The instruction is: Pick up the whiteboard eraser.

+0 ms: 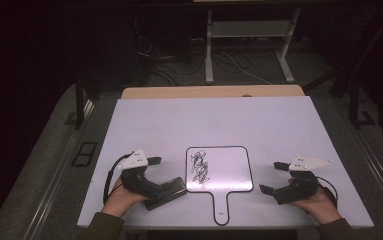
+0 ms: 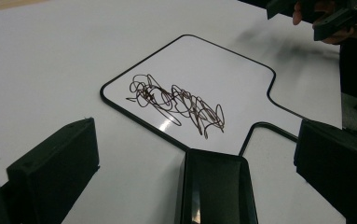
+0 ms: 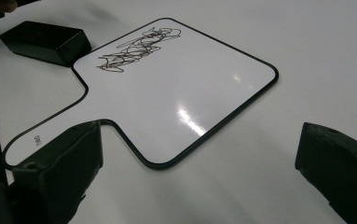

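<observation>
— What have you got on the worktop (image 1: 279, 125)?

— A white paddle-shaped dry-erase board with a black rim (image 1: 226, 172) lies flat near the front edge, about midway along it, handle toward me. A dark scribble (image 1: 199, 168) sits on its left half.

— And the eraser?

— The black rectangular block eraser (image 1: 165, 193) lies just beside the board's front-left corner; I cannot tell whether they touch. My left tongs (image 1: 162, 175) are spread wide around it, not gripping.

— The right side?

— My right tongs (image 1: 273, 177) rest near the front-right corner, jaws wide apart with bare worktop between them, pointing at the board
</observation>
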`<act>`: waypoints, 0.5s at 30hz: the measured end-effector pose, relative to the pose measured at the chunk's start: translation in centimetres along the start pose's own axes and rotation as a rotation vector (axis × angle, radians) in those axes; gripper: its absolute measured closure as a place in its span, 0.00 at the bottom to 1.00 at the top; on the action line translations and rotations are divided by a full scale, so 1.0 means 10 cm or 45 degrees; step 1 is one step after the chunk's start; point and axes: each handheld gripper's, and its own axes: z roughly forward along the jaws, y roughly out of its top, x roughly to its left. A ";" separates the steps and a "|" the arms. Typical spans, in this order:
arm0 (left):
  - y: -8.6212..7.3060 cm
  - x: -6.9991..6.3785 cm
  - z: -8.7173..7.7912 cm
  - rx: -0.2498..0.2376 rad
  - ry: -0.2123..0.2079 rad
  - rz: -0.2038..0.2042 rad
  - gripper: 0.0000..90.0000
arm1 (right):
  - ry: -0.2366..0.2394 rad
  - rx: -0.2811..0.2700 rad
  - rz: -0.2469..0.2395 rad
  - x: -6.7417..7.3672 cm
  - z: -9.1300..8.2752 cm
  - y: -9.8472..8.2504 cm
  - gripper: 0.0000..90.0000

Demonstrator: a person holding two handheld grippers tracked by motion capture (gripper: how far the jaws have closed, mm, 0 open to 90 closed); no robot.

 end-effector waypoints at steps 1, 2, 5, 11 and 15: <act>0.01 0.00 0.00 -0.005 0.002 -0.005 0.00 | -0.003 0.002 0.002 0.00 0.00 0.00 0.00; 0.01 0.00 0.00 -0.005 0.002 -0.005 0.00 | -0.003 0.002 0.002 0.00 0.00 0.00 0.00; 0.01 0.01 -0.01 -0.004 0.006 -0.006 0.00 | 0.000 0.000 0.012 0.00 -0.01 0.00 0.00; 0.03 -0.01 -0.01 -0.002 0.012 -0.005 0.00 | -0.005 -0.024 0.015 -0.02 -0.02 -0.02 0.00; 0.05 -0.03 0.00 0.017 0.017 0.004 0.00 | -0.017 -0.030 0.014 -0.01 -0.02 -0.02 0.00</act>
